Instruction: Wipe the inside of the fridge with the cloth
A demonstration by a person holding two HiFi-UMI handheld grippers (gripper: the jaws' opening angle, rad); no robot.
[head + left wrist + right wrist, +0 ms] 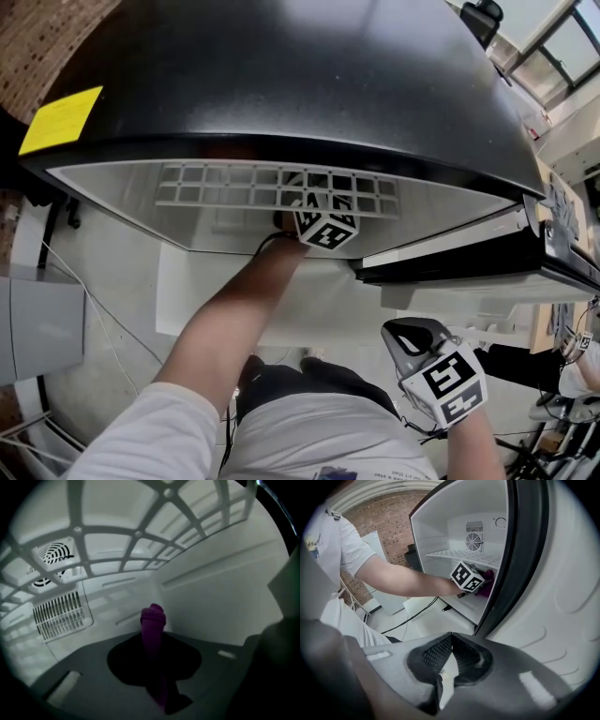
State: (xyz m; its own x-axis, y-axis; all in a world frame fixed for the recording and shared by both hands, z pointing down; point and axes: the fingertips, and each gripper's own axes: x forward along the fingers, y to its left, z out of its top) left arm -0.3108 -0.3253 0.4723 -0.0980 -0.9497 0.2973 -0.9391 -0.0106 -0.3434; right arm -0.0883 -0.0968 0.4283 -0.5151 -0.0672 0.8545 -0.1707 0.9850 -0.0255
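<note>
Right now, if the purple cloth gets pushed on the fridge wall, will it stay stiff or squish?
Probably squish: the bunched purple fabric cloth shows soft folds where the left tongs pinch it. It looks light, since that pinch alone holds it up. It should likely slide easily over the smooth white fridge wall.

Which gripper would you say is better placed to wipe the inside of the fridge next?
Left. The left gripper is inside the fridge, fingers shut on the purple cloth; the right gripper is outside it, shut and empty.
</note>
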